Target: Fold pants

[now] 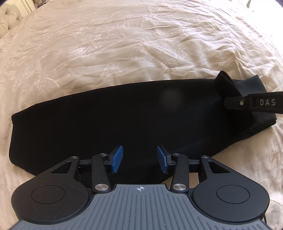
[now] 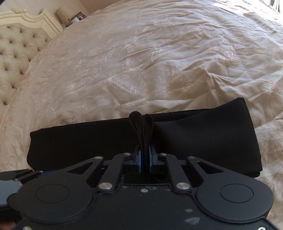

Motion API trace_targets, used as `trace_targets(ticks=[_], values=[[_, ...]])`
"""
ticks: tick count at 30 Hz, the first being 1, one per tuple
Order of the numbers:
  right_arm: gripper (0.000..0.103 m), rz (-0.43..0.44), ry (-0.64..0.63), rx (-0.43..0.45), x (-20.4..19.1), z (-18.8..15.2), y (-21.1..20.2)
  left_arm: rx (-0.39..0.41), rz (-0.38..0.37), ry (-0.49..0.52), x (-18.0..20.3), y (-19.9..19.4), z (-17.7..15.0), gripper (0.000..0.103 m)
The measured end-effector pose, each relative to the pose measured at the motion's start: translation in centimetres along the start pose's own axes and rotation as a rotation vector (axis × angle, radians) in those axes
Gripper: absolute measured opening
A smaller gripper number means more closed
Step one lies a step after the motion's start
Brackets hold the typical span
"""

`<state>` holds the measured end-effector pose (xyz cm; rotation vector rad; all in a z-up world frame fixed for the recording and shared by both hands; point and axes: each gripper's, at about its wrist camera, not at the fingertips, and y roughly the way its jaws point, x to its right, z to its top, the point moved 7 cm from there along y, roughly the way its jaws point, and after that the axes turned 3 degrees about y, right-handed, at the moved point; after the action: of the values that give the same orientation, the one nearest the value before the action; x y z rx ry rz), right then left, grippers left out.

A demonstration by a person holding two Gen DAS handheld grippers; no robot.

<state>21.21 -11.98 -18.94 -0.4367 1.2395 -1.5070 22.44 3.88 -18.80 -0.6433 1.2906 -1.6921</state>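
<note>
The black pants (image 1: pixel 109 120) lie folded lengthwise in a long band across the cream bedspread; they also show in the right wrist view (image 2: pixel 203 138). My left gripper (image 1: pixel 139 159) is open and empty, its blue pads just above the near edge of the pants near their middle. My right gripper (image 2: pixel 145 157) is shut on a pinched fold of the pants (image 2: pixel 141 123) that stands up between its pads. In the left wrist view the right gripper's fingers (image 1: pixel 235 99) reach in from the right, holding the cloth near the pants' right end.
The embroidered cream bedspread (image 1: pixel 123 44) covers the whole bed beyond the pants. A tufted cream headboard (image 2: pixel 16 53) stands at the far left, with a lamp (image 2: pixel 63 12) and small items behind it.
</note>
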Motion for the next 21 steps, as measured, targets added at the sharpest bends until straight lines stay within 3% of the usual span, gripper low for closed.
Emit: trace_targets(ticks=[6,7,9,12,18,21], values=[[0.012,-0.016,0.002,0.026,-1.6,-0.3,1.3,0.012,-0.032,0.003,-1.1,0.4,0.9,0.042],[0.014,-0.013,0.005,0.031,-1.8,-0.2,1.5,0.011,-0.036,0.008,-1.1,0.5,1.0,0.042],[0.028,0.001,0.014,0.04,-2.0,-0.1,1.8,0.014,-0.039,0.019,-1.0,0.5,1.3,0.042],[0.029,0.002,0.005,0.019,-2.4,0.1,1.7,0.02,-0.041,0.01,-0.9,0.4,1.8,0.042],[0.03,0.134,0.0,0.087,-1.2,0.7,-3.7,0.048,-0.063,-0.052,0.6,-0.7,3.7,0.042],[0.03,0.104,0.054,0.131,2.1,1.4,-6.6,0.057,-0.097,-0.046,2.9,-0.9,5.1,0.042]])
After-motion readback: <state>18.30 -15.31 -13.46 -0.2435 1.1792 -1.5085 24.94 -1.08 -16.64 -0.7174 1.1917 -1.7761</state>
